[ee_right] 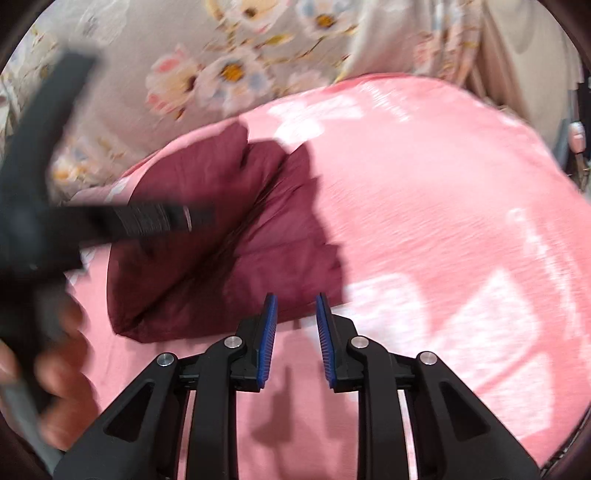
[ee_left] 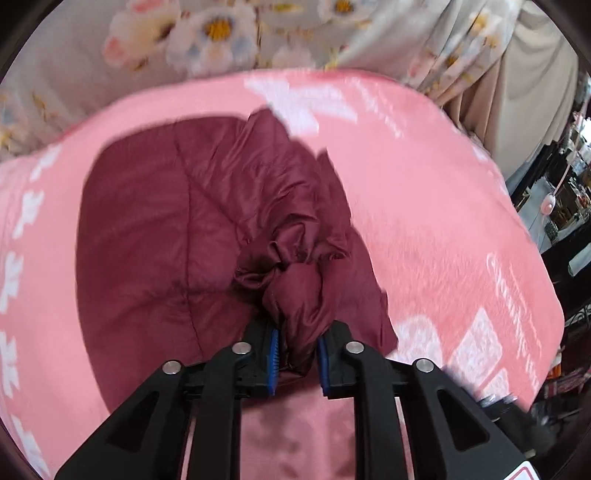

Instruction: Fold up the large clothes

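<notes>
A dark maroon padded jacket point(ee_left: 166, 229) lies on a pink blanket point(ee_left: 424, 192). My left gripper point(ee_left: 298, 354) is shut on a bunched fold of the jacket, held up between its blue pads point(ee_left: 274, 354). In the right wrist view the jacket point(ee_right: 229, 254) lies left of centre. My right gripper point(ee_right: 295, 332) is open and empty, just above the blanket point(ee_right: 443, 221) at the jacket's near edge. The left gripper's body point(ee_right: 55, 206) crosses the left side, blurred, with the person's hand point(ee_right: 62, 369) below.
Floral grey fabric point(ee_left: 221, 33) lies behind the blanket. Beige curtain point(ee_left: 524, 92) hangs at the right. Dark shelving with small items point(ee_left: 565, 206) stands at the far right edge.
</notes>
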